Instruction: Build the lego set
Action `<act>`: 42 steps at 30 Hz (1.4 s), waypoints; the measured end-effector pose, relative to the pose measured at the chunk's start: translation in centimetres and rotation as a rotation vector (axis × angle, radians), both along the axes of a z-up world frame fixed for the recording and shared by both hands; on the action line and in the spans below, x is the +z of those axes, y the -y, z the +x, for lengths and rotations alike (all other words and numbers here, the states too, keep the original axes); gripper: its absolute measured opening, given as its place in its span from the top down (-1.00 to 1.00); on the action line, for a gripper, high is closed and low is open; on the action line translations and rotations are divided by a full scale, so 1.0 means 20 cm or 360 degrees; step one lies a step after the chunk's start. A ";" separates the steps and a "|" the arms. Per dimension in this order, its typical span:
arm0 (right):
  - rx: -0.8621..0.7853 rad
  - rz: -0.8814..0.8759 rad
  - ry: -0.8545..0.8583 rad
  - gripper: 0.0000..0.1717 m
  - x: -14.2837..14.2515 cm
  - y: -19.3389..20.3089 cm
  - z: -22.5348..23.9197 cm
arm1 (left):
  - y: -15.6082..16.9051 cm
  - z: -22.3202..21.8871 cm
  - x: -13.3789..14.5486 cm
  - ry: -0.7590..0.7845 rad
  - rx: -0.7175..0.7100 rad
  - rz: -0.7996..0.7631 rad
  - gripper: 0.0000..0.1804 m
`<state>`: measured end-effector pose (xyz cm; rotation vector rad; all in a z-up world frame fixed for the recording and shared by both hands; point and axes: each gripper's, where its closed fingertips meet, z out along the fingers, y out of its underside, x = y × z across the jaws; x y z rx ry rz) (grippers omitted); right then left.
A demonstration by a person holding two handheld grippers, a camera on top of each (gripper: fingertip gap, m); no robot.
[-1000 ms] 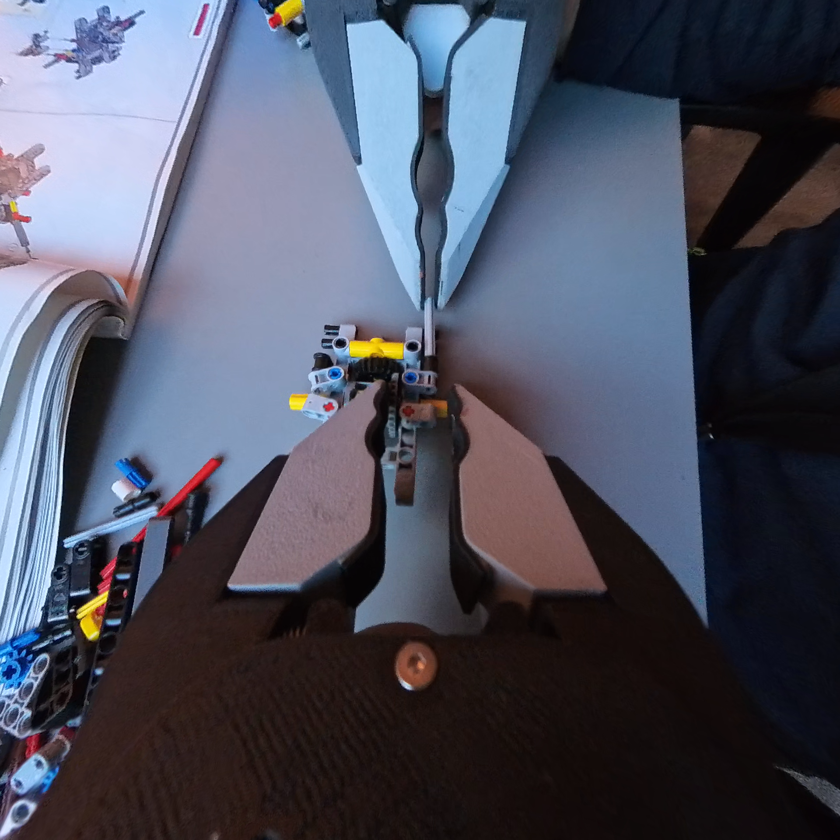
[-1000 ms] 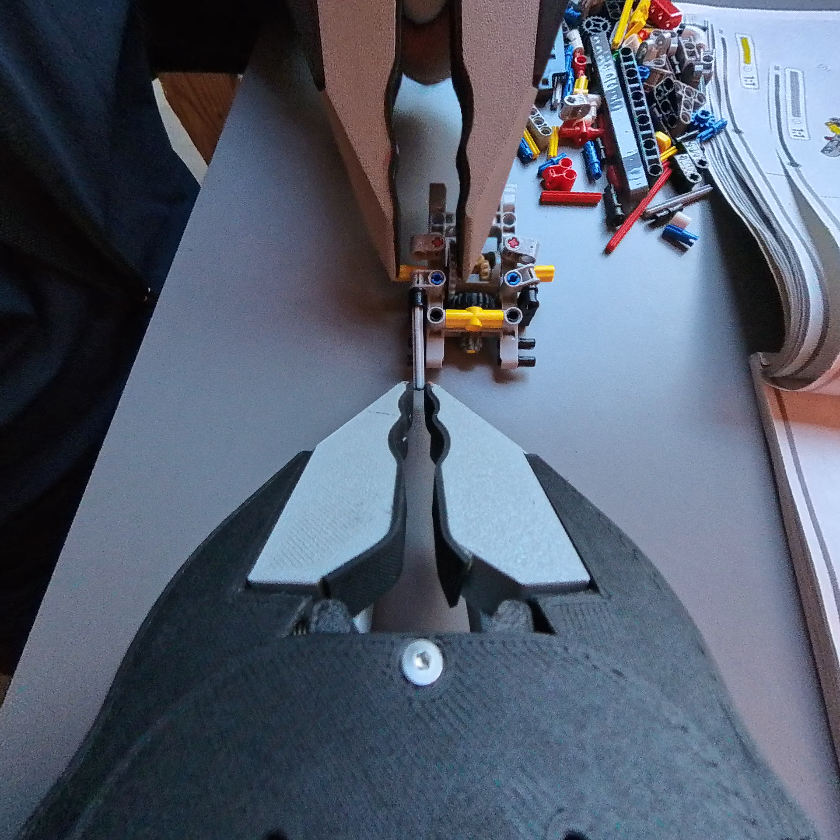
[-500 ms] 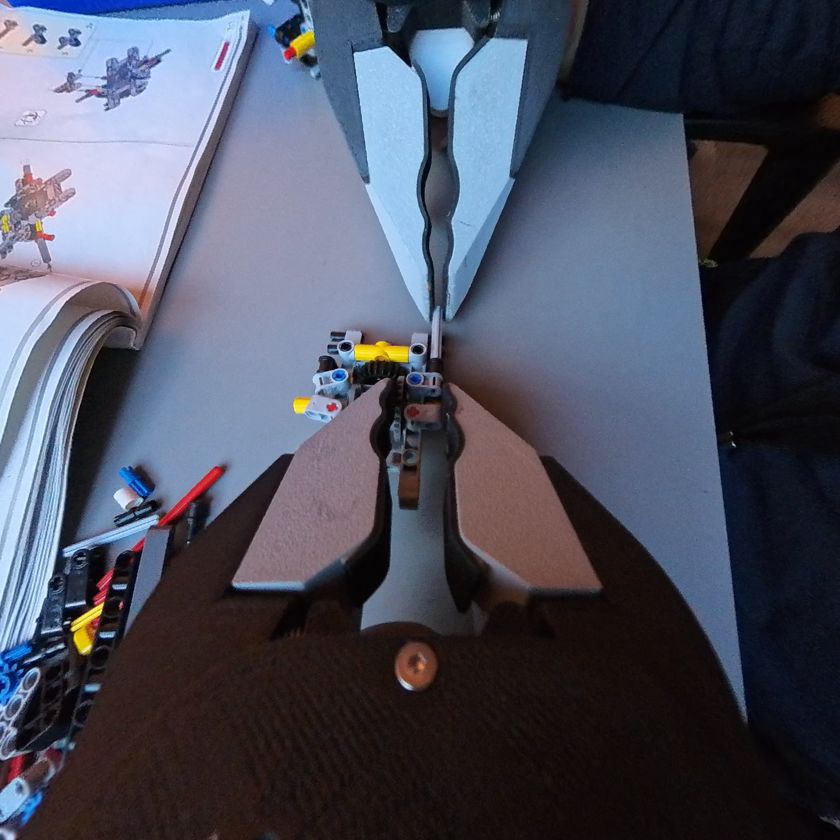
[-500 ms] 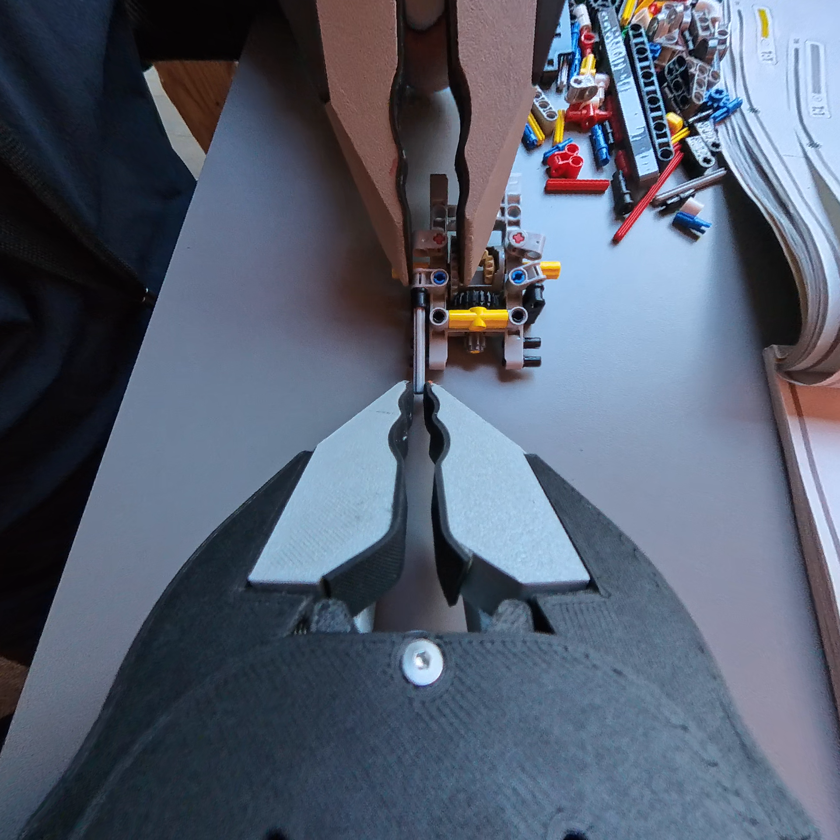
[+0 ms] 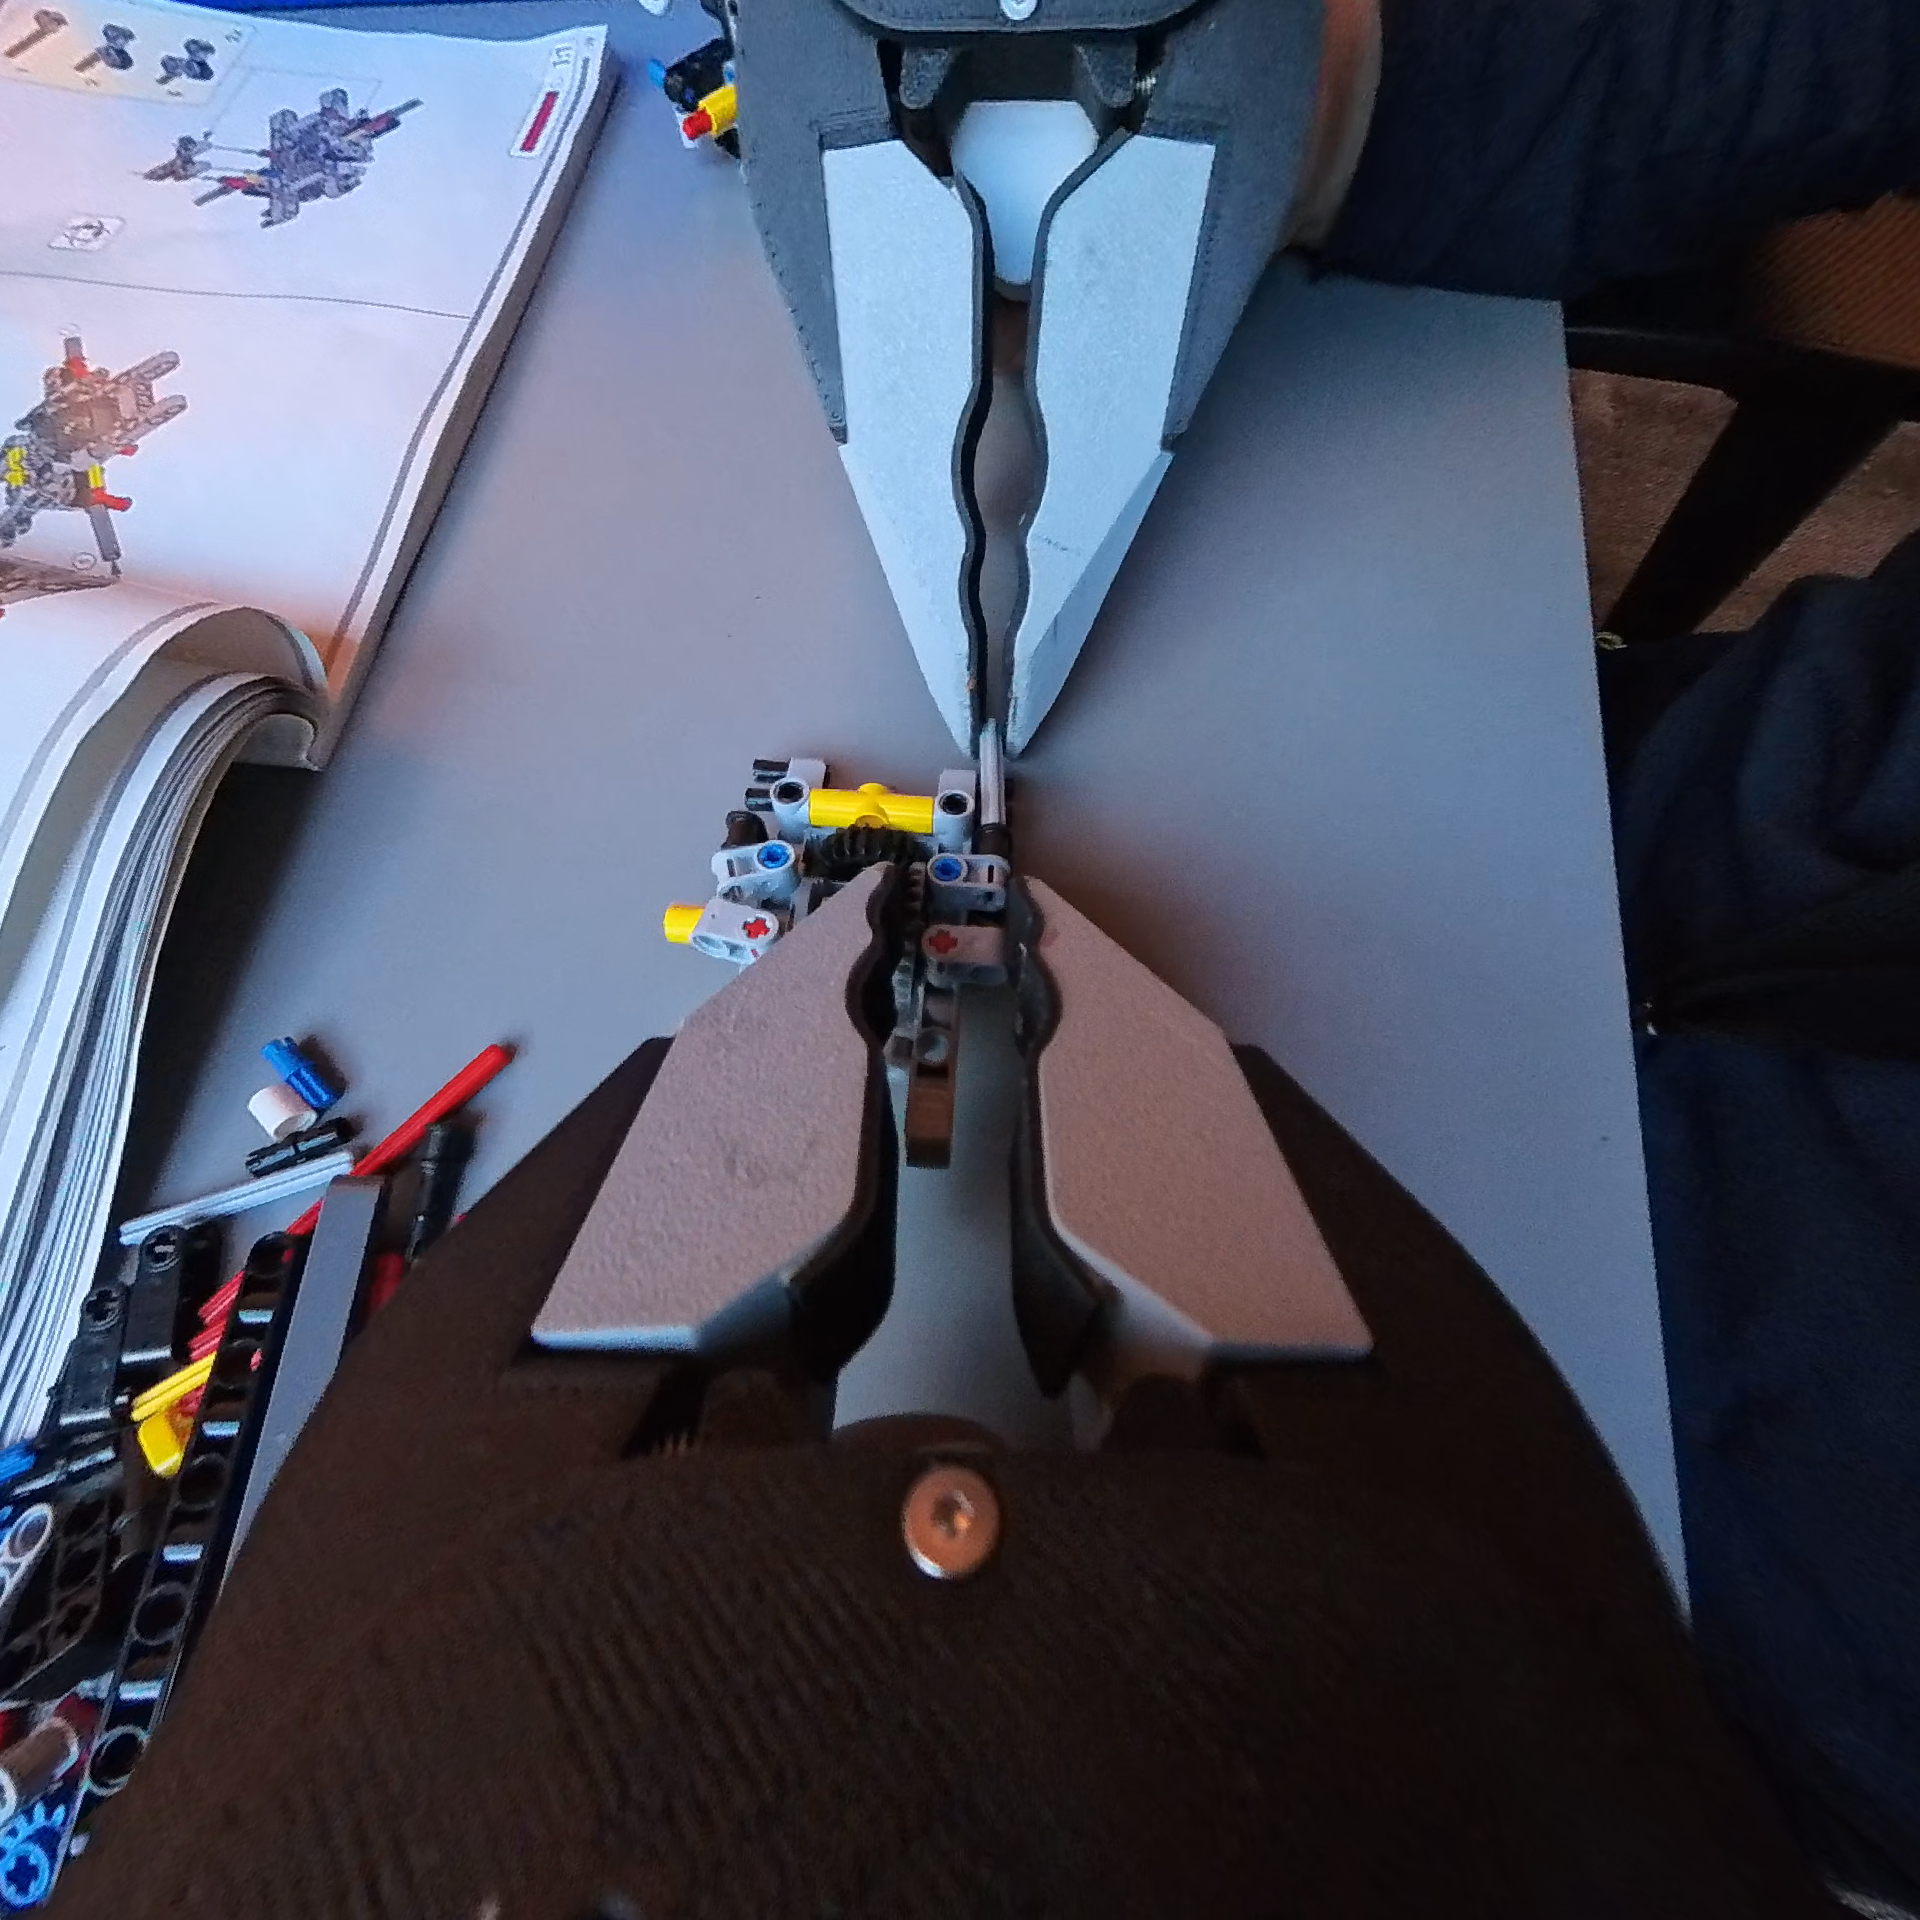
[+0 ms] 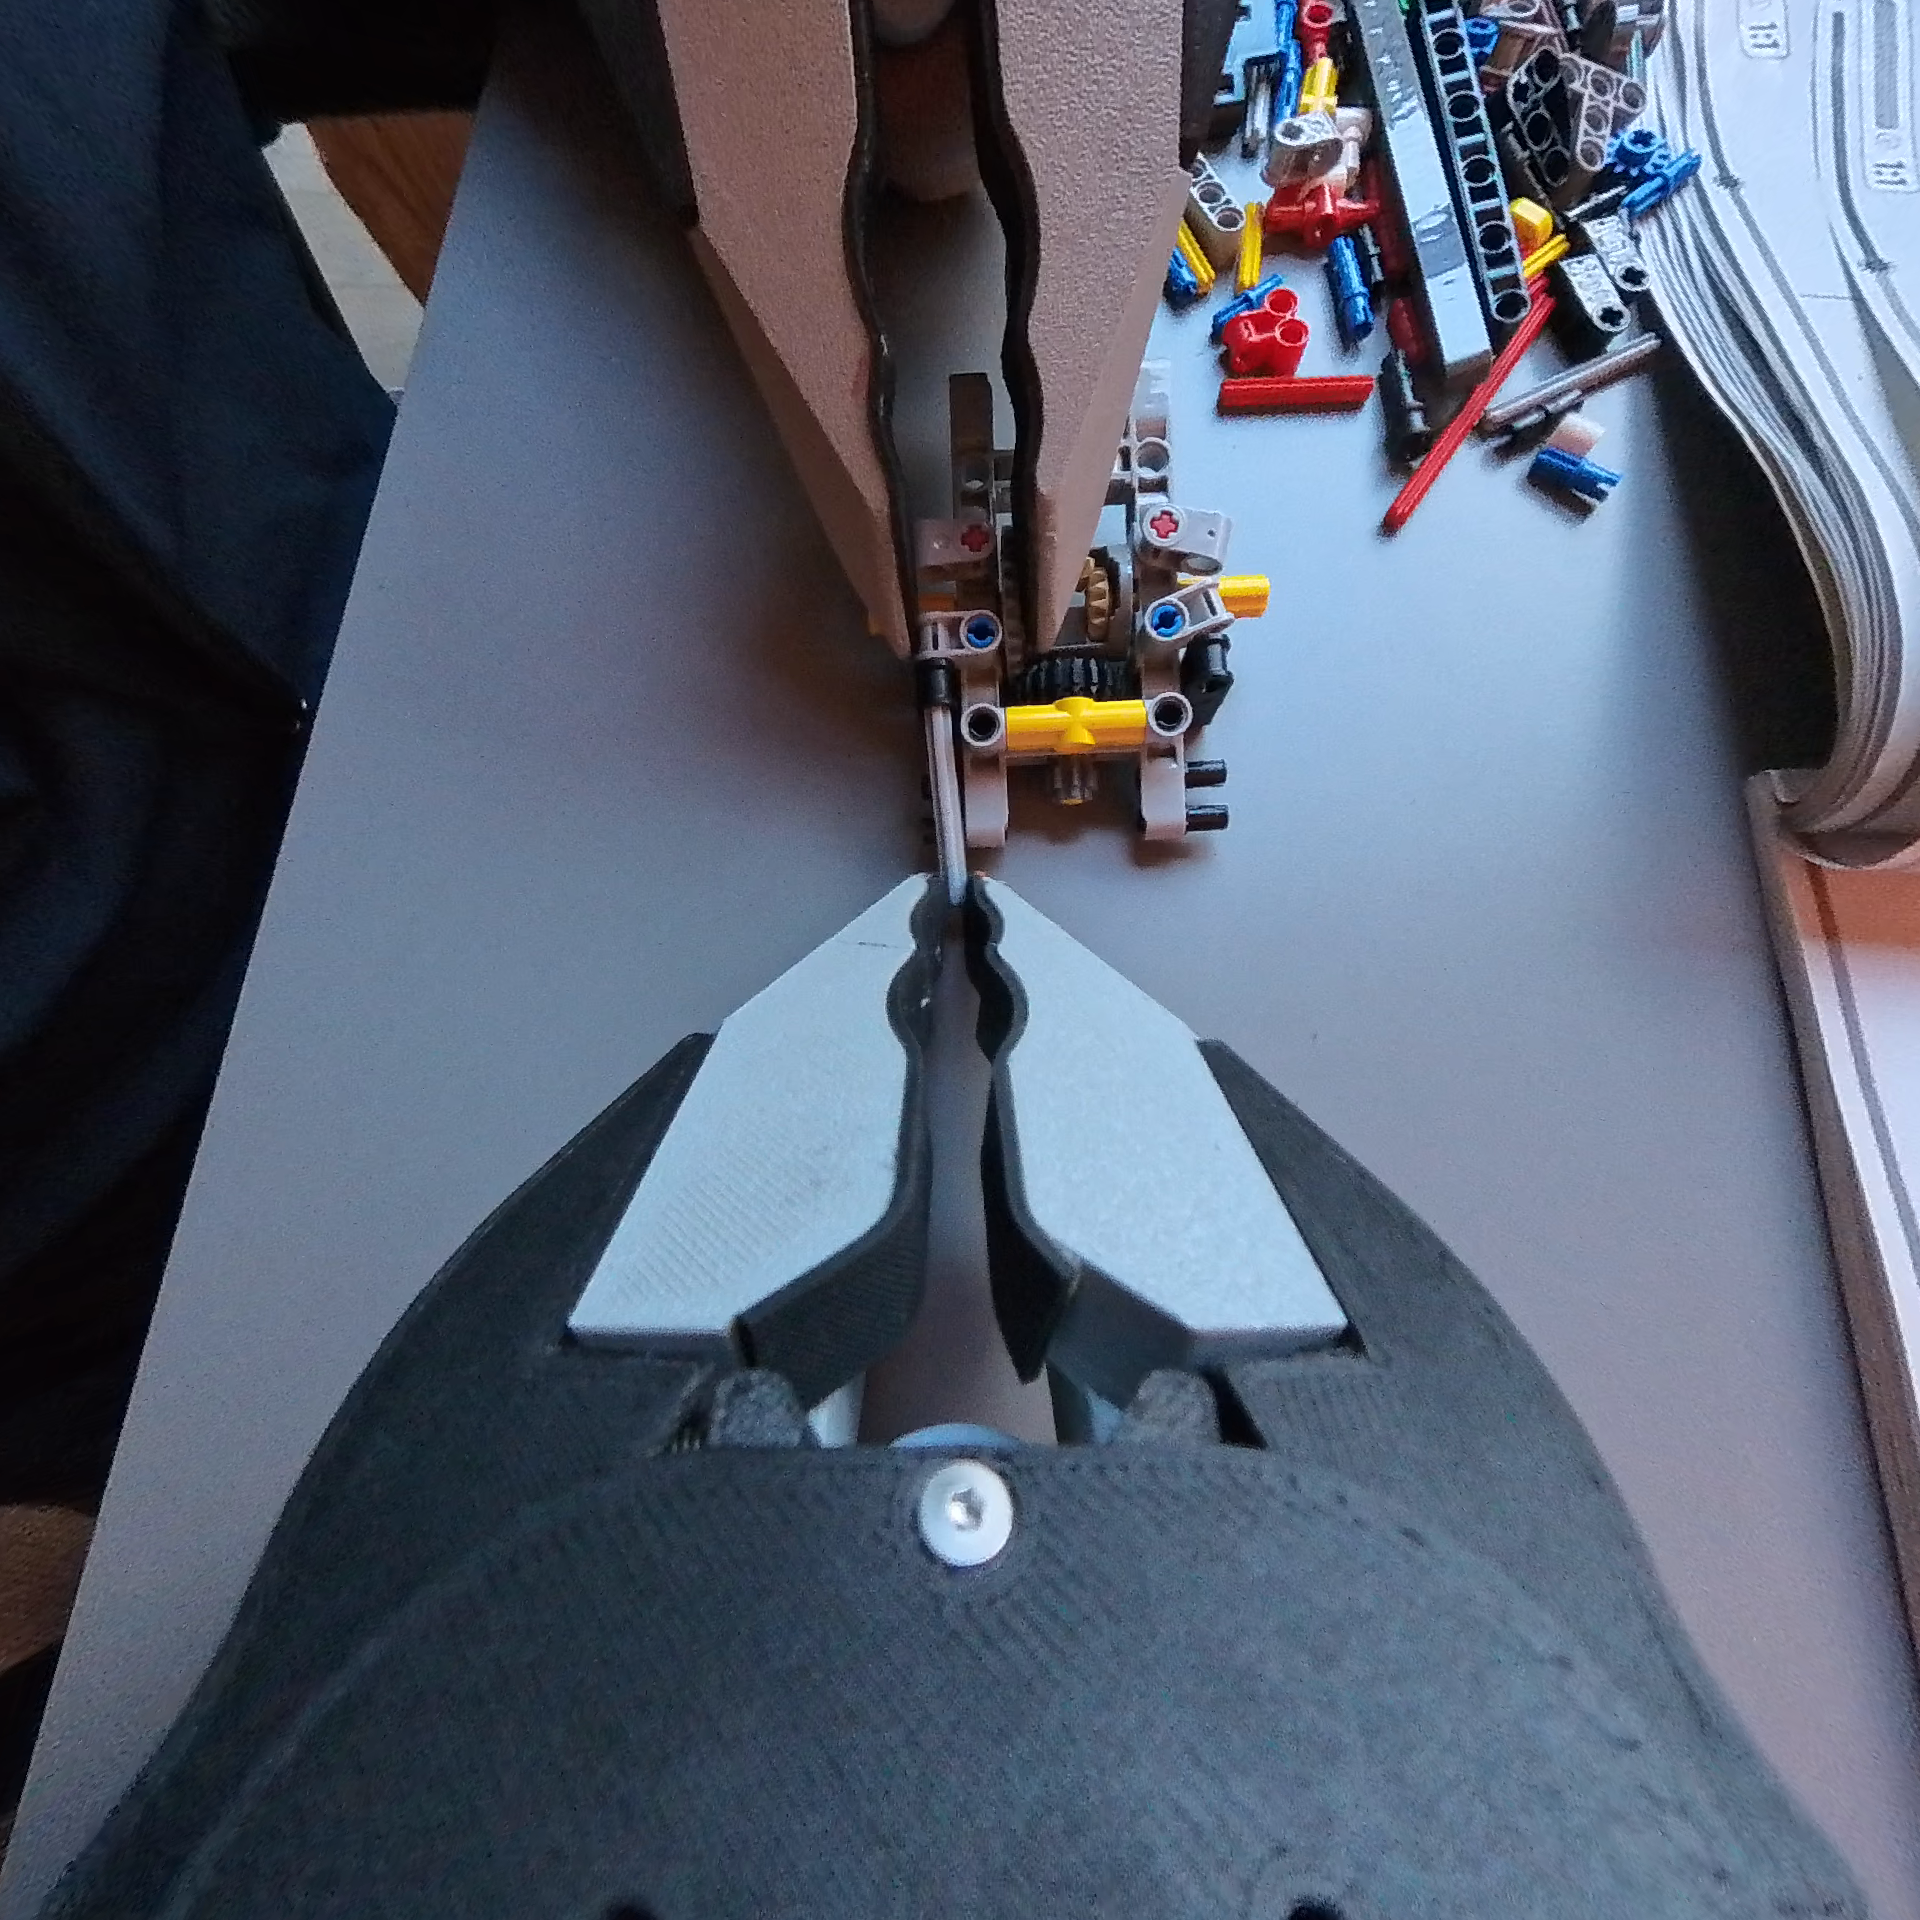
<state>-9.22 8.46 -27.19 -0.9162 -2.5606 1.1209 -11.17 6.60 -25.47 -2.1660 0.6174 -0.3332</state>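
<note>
A small assembly of toy building pieces (image 5: 868, 808), grey with a yellow crossbar and a black gear, sits on the grey table (image 5: 1299, 831). My left gripper (image 5: 948, 881), with tan fingers, is shut on the assembly's near grey part. The right wrist view shows it (image 6: 971, 634) clamped on the assembly (image 6: 1075, 724) from the far side. My right gripper (image 6: 951, 883), with pale grey fingers, is shut on the end of a thin grey axle (image 6: 943, 790). The axle runs into a black connector on the assembly's side. The right gripper (image 5: 992, 743) and axle (image 5: 992, 779) also show in the left wrist view.
An open instruction booklet (image 5: 208, 312) lies at the left, also in the right wrist view (image 6: 1818, 416). A pile of loose building pieces (image 5: 156, 1351) lies beside it (image 6: 1455, 208). A person's dark clothing (image 5: 1766, 935) is beyond the table's edge.
My left gripper's fingers closed in on the assembly about a second ago and have stayed clamped. My right gripper has kept hold of the axle. Both views shifted only slightly.
</note>
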 end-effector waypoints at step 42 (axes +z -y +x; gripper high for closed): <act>0.0061 -0.0136 0.0000 0.99 0.03 0.05 -0.04 | 0.12 -0.03 0.06 0.0068 -0.0039 -0.0101 0.70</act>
